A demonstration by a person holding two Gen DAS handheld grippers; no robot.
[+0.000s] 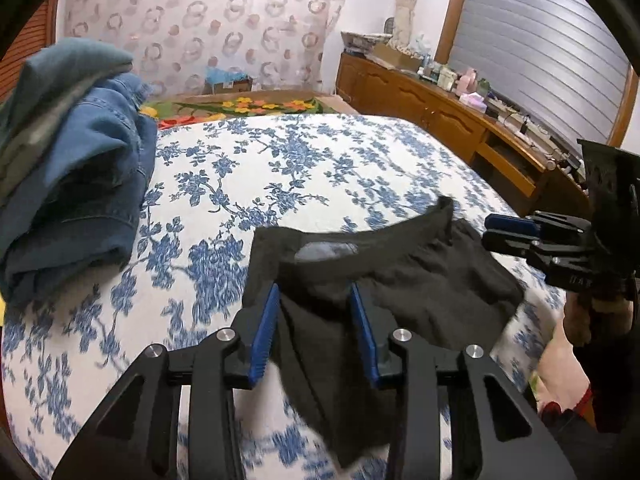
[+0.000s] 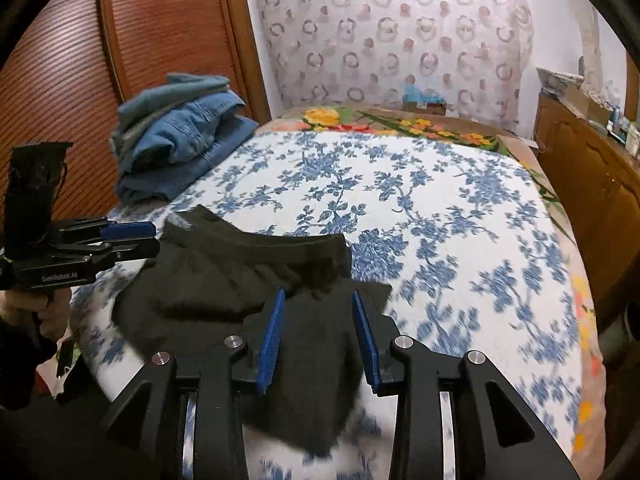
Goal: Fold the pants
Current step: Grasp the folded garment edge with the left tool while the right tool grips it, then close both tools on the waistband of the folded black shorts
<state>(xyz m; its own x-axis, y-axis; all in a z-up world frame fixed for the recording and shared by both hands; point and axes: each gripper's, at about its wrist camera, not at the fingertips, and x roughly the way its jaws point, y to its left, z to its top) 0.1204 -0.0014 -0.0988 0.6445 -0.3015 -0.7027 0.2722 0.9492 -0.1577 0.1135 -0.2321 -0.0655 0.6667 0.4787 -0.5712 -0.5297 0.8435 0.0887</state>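
Note:
Dark grey pants (image 1: 420, 276) lie folded on the blue-flowered bedspread (image 1: 280, 168), waistband towards the far side. My left gripper (image 1: 316, 296) is open above their near left part, cloth showing between the blue pads, not pinched. My right gripper (image 2: 318, 300) is open above the near right part of the pants (image 2: 224, 276). Each gripper also shows from the side in the other view: the right gripper (image 1: 486, 230) at the pants' right edge, the left gripper (image 2: 156, 240) at their left edge.
A pile of folded blue jeans (image 1: 76, 184) sits at the bed's far left (image 2: 180, 144). A wooden dresser (image 1: 436, 112) with clutter runs along the right side. A wooden slatted wardrobe (image 2: 80, 52) stands left of the bed. A flowered blanket (image 2: 420, 124) lies at the far end.

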